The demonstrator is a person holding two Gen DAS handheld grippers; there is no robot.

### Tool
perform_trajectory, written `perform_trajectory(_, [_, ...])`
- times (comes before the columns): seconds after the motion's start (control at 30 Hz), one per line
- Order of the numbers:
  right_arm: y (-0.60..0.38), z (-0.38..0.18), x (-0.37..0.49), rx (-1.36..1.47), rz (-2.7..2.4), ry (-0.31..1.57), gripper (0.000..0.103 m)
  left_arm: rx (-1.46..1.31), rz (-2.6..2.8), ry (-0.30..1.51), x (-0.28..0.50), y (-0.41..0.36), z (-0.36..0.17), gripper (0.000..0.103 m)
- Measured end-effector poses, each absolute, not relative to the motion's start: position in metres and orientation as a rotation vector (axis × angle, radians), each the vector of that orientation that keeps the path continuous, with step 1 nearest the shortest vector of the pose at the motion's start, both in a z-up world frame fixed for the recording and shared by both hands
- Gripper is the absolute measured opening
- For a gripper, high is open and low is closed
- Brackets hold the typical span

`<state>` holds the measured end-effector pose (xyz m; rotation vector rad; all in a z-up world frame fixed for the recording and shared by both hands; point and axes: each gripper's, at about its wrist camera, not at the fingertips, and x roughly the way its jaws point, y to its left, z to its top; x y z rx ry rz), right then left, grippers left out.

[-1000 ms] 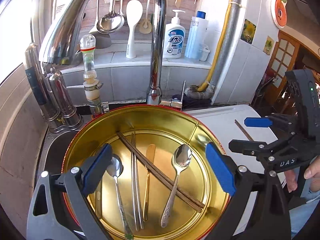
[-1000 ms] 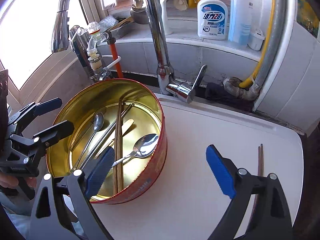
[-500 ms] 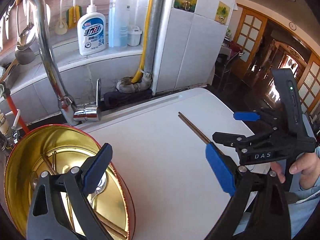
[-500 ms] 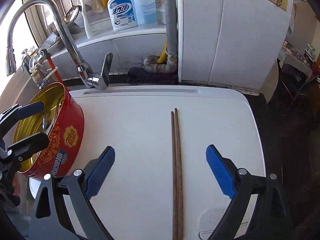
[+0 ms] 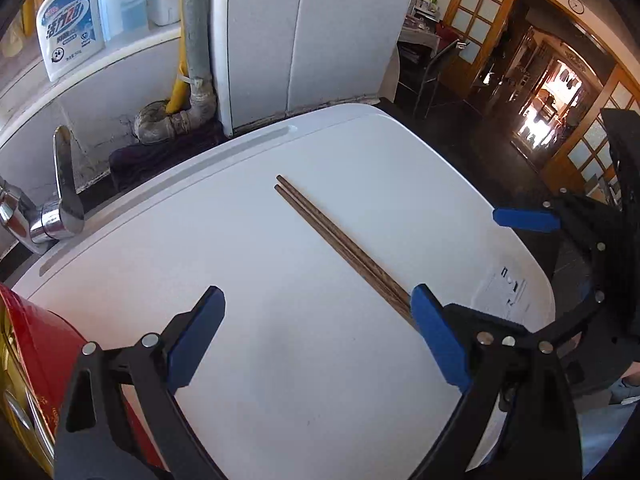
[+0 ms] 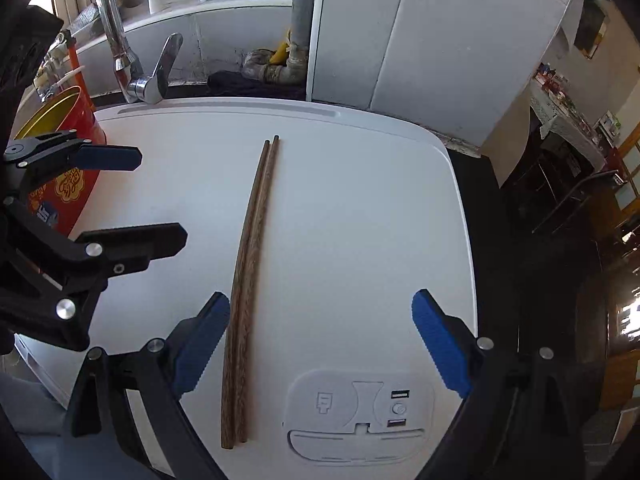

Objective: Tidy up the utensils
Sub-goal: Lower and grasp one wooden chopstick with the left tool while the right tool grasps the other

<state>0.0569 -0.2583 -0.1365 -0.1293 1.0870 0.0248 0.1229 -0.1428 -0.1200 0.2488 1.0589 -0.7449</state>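
Note:
A pair of brown wooden chopsticks [image 5: 340, 240] lies side by side on the white appliance top [image 5: 280, 360]; it also shows in the right wrist view [image 6: 250, 264]. My left gripper [image 5: 316, 340] is open and empty above the white top, its right finger over the chopsticks' near end. My right gripper [image 6: 320, 340] is open and empty, the chopsticks just right of its left finger. The red and gold tin [image 5: 28, 360] sits at the left edge; its inside is hidden. It also shows in the right wrist view [image 6: 64, 160].
A chrome faucet [image 6: 140, 72] and its lever stand behind the tin. A soap bottle [image 5: 68, 36] is on the tiled ledge. A pipe [image 5: 196, 40] runs up the back wall. The white top drops off at the right to a dark floor.
Both grippers swung right, away from the tin of utensils, to above the white top. The chopsticks pair came into the middle of both views. Both grippers stayed open.

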Motion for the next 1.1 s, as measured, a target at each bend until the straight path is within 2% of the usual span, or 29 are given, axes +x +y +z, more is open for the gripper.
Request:
perform_trajectory(0.37, [-0.262, -0.153, 0.046, -0.145, 0.053, 1.103, 0.093, 0.335, -0.714, 1.099, 0.122, -0.164, -0.142, 0.091])
perform_trajectory(1.1, [-0.261, -0.159, 0.052, -0.157, 0.074, 1.111, 0.093, 0.346, -0.684, 1.115, 0.128, -0.168, -0.152, 0.091])
